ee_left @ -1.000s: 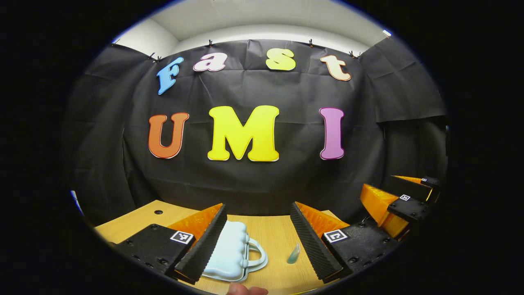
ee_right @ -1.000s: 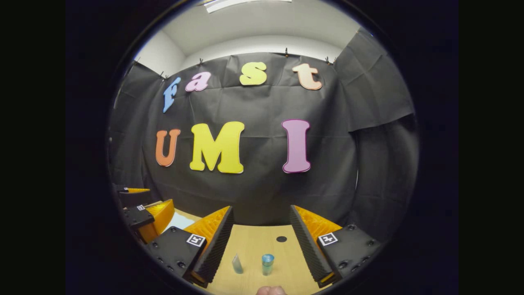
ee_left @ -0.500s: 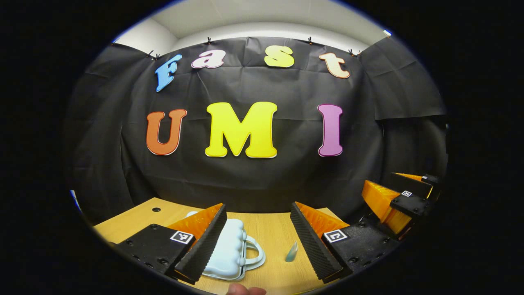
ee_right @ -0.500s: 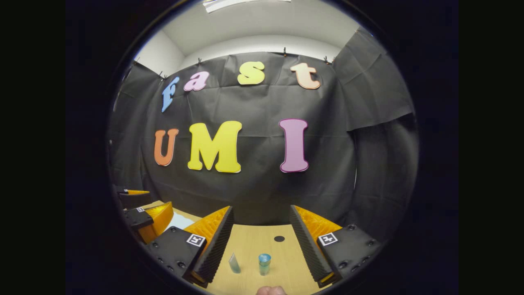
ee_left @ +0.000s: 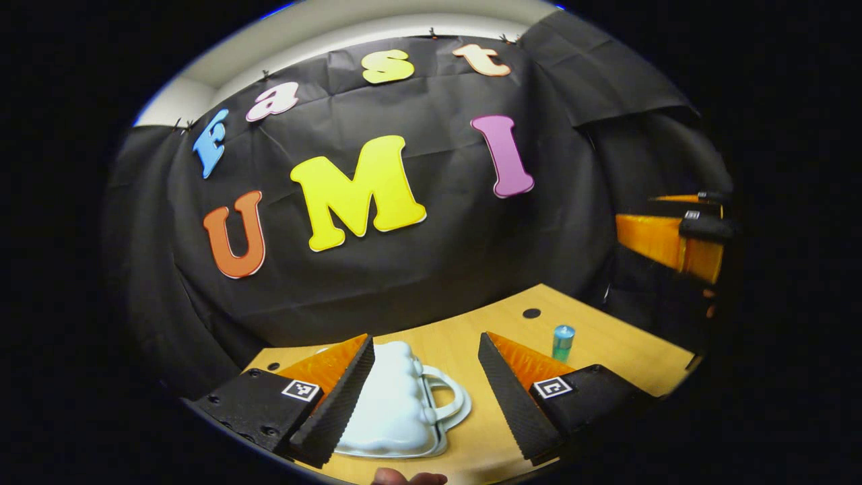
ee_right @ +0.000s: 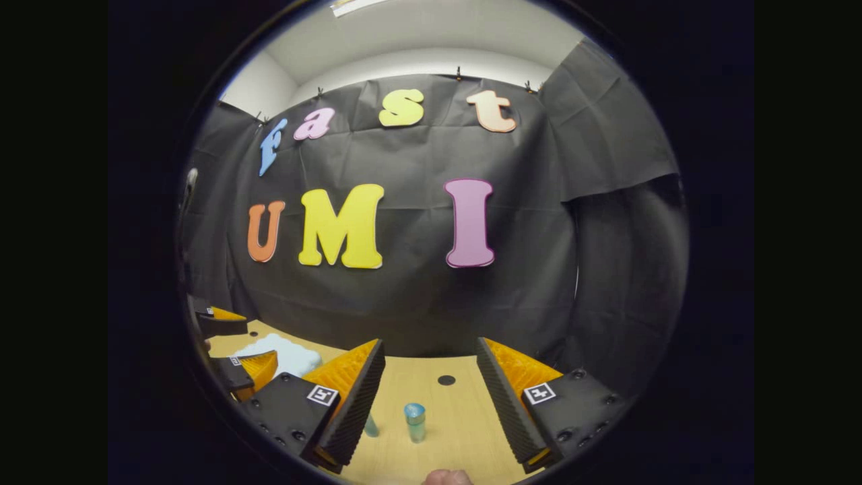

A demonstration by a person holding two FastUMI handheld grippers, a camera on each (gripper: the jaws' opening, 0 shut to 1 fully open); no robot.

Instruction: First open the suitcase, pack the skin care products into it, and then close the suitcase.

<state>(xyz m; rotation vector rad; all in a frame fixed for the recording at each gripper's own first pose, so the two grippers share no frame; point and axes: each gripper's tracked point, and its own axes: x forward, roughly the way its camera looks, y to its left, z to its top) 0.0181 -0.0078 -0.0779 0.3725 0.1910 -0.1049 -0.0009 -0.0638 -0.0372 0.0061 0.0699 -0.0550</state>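
A small pale suitcase [ee_left: 394, 411] with a looped handle [ee_left: 448, 403] lies closed on the wooden table [ee_left: 606, 350]. My left gripper [ee_left: 424, 394] hangs open just above it, the left finger over its body. A blue-capped bottle [ee_left: 562, 342] stands to the right. In the right gripper view my right gripper [ee_right: 431, 397] is open above the table, the same bottle [ee_right: 415, 422] upright between its fingers and a small clear tube [ee_right: 371, 426] beside the left finger. The suitcase [ee_right: 279, 353] and the left gripper [ee_right: 232, 343] sit at far left. The right gripper [ee_left: 673, 232] also appears at right in the left gripper view.
The table has two round holes [ee_left: 531, 313] [ee_left: 273, 367] near its back edge. Black cloth walls close the booth behind and to the right. A fingertip [ee_left: 407, 477] shows at the bottom edge of the left gripper view.
The left gripper has tilted and swung closer over the suitcase, so the bottle and more table now appear. The right gripper drifted slightly forward, both staying open.
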